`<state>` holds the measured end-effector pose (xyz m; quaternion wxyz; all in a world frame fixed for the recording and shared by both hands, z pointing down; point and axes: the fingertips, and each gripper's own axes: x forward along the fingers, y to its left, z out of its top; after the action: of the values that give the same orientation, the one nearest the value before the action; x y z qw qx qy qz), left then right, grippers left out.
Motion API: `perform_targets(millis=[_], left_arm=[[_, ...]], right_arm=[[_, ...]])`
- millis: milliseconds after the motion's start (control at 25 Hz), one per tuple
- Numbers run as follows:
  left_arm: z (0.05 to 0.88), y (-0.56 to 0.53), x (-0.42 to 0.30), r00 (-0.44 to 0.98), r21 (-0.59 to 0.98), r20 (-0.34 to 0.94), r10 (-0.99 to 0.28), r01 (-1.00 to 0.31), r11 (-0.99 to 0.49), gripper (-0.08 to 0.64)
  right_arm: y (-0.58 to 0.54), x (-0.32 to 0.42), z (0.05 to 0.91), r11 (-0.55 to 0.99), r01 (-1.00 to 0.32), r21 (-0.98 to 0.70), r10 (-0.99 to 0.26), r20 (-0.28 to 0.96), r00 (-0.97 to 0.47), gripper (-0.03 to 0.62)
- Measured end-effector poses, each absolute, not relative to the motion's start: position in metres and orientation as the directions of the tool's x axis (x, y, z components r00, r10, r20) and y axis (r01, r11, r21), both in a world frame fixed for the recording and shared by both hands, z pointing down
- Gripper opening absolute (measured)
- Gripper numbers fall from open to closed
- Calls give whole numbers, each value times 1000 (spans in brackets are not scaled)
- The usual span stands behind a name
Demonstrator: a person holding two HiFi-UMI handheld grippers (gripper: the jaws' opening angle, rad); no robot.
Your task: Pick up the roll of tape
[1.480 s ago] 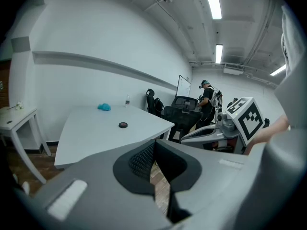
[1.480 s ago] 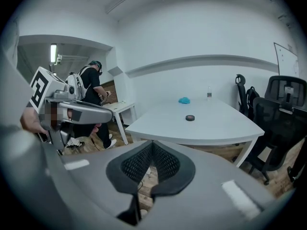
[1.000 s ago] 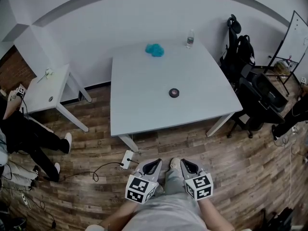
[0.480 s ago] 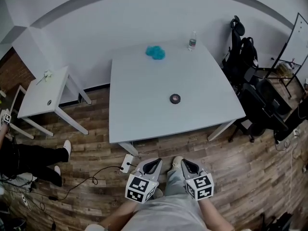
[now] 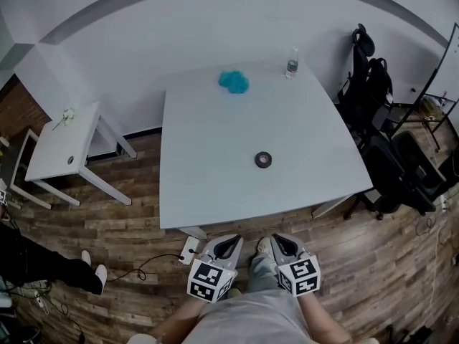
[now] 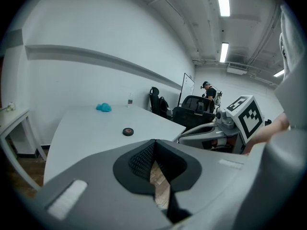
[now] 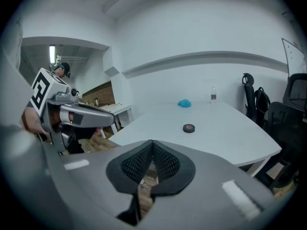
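Note:
A small black roll of tape (image 5: pixel 263 160) lies flat on the large white table (image 5: pixel 208 170), right of its middle; the roll of tape (image 6: pixel 128 132) also shows in the left gripper view and the roll of tape (image 7: pixel 189 128) in the right gripper view. My left gripper (image 5: pixel 230 243) and right gripper (image 5: pixel 278 241) hang side by side in front of the table's near edge, over the wooden floor. Both are well short of the roll. Each has its jaws shut with nothing between them.
A blue cloth (image 5: pixel 234 82) and a clear bottle (image 5: pixel 292 64) sit at the table's far edge. A small white side table (image 5: pixel 61 147) stands to the left. Black chairs and bags (image 5: pixel 380 142) crowd the right. A power strip (image 5: pixel 189 250) with its cable lies on the floor.
The view has advanced toward the table, so it and the roll of tape now lie nearer the grippers. Both grippers stay shut and side by side.

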<state>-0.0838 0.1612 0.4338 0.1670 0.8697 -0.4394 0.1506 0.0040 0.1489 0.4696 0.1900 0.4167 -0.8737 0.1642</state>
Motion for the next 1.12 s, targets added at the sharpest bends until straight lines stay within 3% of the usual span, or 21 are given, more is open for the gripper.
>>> perform_targets(millis=[560,1120], left_arm=[[431,53,-59,589,166,418,-692,-798,-579,15],[412,-44,-41,513,151,394,-763,-855,-497,15]], right_arm=[[47,24,467,601,-788,-132,-653,488,-580,6],[-60,42,446,670,-732,-120,-619,455,-641,6]])
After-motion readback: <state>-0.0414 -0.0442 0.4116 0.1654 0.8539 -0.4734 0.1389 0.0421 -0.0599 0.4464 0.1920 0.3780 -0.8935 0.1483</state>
